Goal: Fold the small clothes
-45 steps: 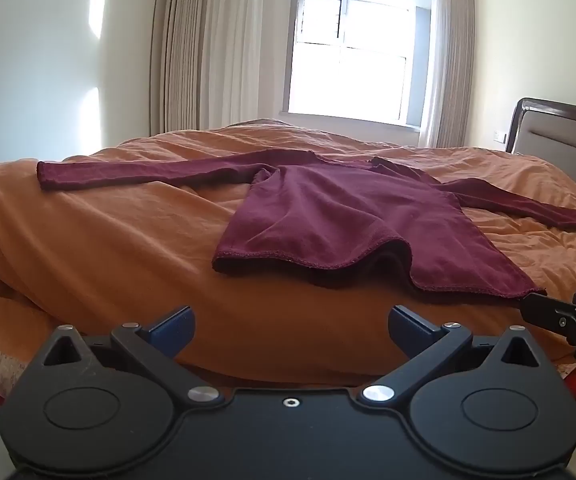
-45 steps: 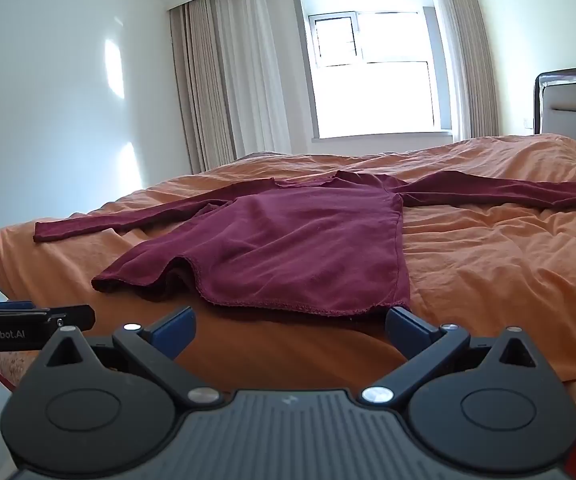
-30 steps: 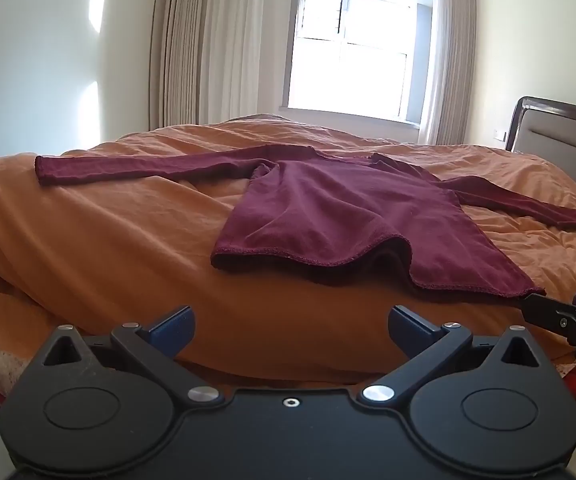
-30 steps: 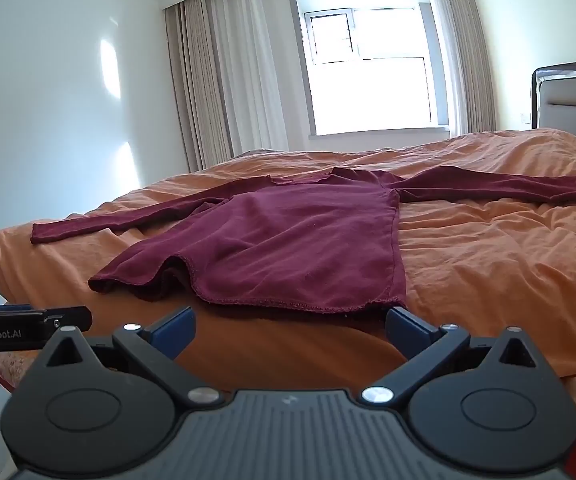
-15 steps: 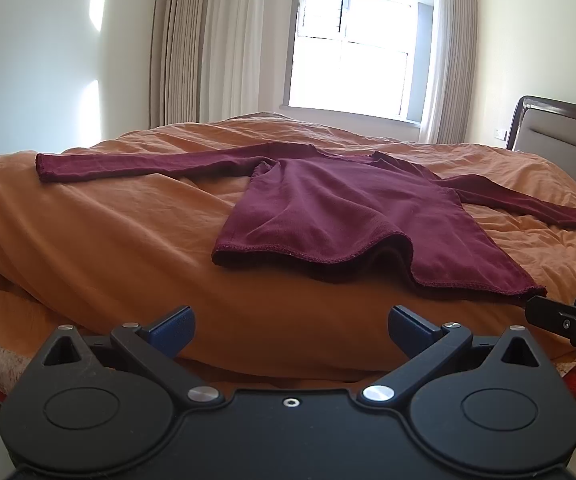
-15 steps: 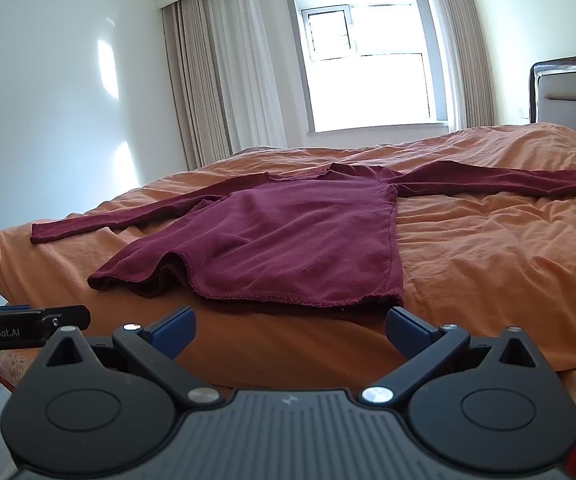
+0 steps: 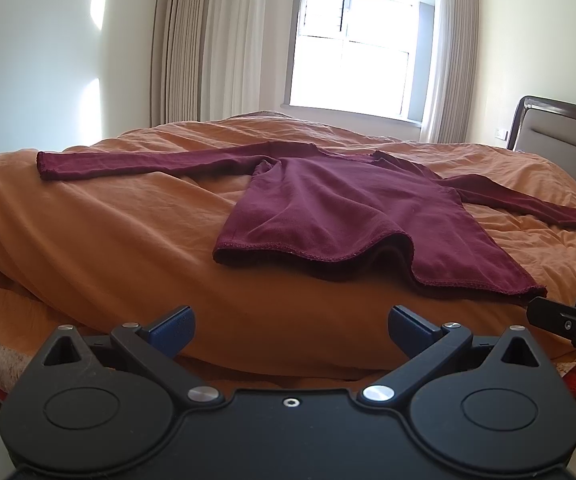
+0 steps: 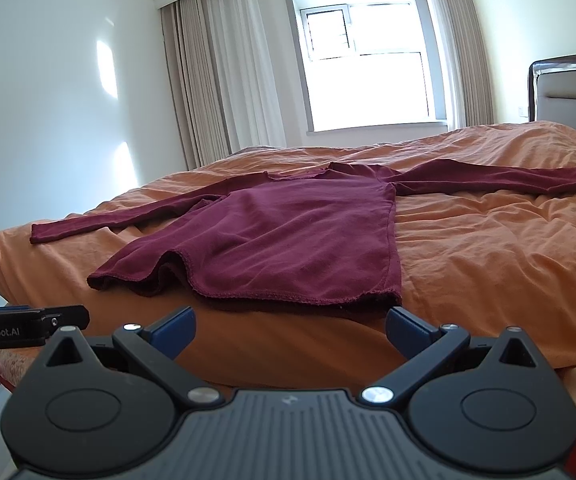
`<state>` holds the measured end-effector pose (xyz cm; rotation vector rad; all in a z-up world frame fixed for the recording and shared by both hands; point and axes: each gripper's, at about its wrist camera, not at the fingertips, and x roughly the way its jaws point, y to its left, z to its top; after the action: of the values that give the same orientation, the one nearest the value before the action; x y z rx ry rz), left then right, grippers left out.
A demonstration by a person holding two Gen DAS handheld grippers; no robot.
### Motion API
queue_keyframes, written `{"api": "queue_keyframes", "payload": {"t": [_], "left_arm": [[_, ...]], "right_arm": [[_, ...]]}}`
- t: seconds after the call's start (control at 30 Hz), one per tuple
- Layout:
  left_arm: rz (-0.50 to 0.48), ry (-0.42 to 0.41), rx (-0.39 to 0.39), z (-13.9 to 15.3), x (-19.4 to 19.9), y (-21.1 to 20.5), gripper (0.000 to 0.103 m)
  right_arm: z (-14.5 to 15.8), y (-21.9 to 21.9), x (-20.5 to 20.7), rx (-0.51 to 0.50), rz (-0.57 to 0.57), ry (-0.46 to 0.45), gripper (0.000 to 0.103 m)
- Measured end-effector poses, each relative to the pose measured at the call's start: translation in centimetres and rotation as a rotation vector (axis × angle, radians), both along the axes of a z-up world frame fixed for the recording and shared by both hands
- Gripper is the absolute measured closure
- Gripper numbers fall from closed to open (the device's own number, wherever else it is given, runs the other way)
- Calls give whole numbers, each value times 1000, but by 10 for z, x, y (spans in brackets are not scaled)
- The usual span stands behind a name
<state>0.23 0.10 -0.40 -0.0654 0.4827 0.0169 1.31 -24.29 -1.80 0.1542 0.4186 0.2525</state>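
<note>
Both tools — left tool [image 7: 290,326], right tool [image 8: 290,326] — stay spread, edging nearer the maroon shirt's [image 7: 340,216] hem; we haven't started folding.

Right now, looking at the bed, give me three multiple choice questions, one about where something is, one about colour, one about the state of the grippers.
1. Where does the maroon long-sleeved top lie?
A. Spread on the orange duvet
B. Hung on the curtains
C. On the floor

2. What colour are the fingertip pads of the right gripper?
A. Red
B. Blue
C. White

3. How do the left gripper and the right gripper stand?
A. Both shut on the hem
B. One open, one clamped on a sleeve
C. Both open, holding nothing

Answers:
1. A, since the top lies on the duvet with both sleeves stretched outward.
2. B, since the pads at the finger ends are blue against black arms.
3. C, since each wrist view shows fingers wide apart, short of the hem, with only bedding between them.
</note>
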Motion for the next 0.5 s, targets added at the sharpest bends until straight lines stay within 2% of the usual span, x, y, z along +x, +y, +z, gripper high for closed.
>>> {"api": "queue_keyframes", "payload": {"t": [0.5], "left_arm": [[2,5,0,-1,-1,0,1]], "right_arm": [[-2,-1,-1,5,-8,10,0]]}}
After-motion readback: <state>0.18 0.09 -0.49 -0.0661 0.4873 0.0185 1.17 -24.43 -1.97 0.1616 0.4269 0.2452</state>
